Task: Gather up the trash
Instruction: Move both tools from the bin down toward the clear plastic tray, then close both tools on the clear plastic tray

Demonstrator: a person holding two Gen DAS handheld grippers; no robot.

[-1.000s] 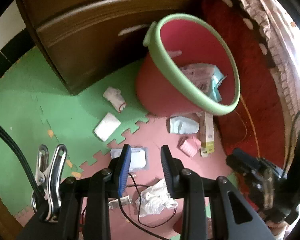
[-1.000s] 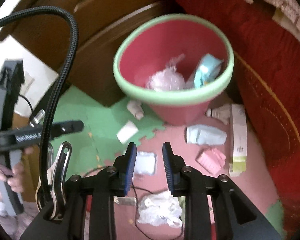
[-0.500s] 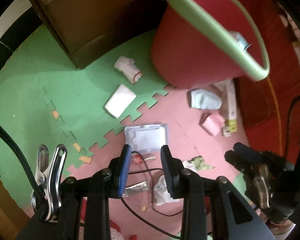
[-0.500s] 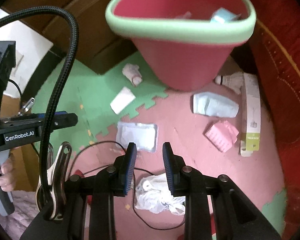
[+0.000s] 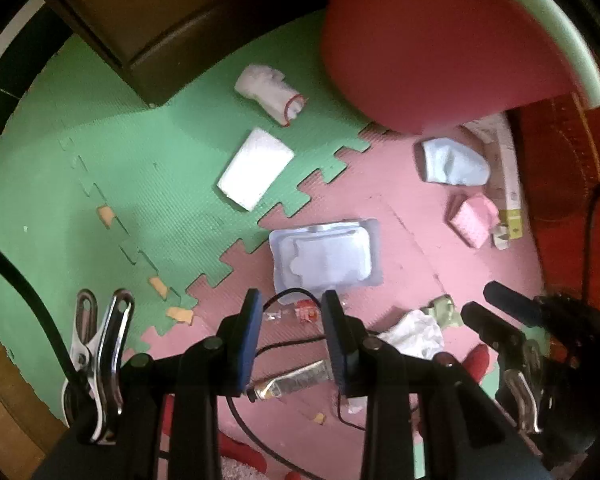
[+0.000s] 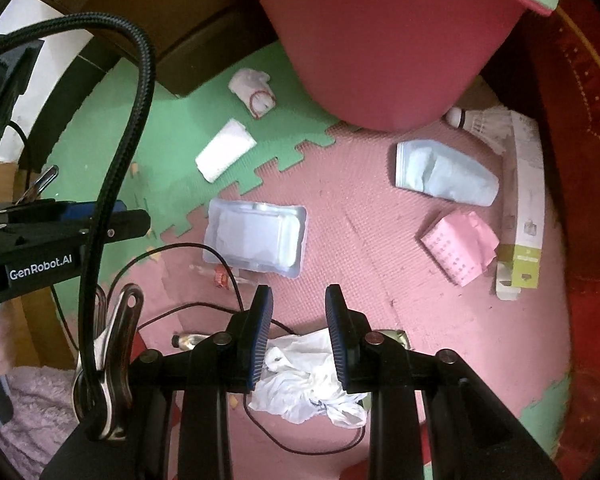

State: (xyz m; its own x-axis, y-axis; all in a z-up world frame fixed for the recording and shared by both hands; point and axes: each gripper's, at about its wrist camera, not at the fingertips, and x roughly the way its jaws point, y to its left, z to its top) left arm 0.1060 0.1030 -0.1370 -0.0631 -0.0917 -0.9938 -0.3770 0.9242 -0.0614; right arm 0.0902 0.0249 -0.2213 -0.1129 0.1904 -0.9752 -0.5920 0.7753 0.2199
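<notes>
R gripper over crumpled plastic bag.

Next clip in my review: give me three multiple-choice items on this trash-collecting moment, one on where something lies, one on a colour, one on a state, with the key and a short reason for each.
1. Where does the crumpled white plastic bag lie?
A. Inside the bin
B. On the pink mat, just beyond the right tool's fingers
C. On the green mat beside the cabinet

2. What colour is the rim of the red bin?
A. Light green
B. Black
C. Yellow

3. What state is the right tool in?
A. Shut on the white bag
B. Shut on the black cable
C. Open, gripping nothing

Key:
1 B: the right wrist view shows the bag on the pink mat between and beyond the fingers.
2 A: a pale green band edges the bin's top.
3 C: there is a clear gap between its blue pads, and the bag lies on the floor beyond them, not clamped.
</notes>
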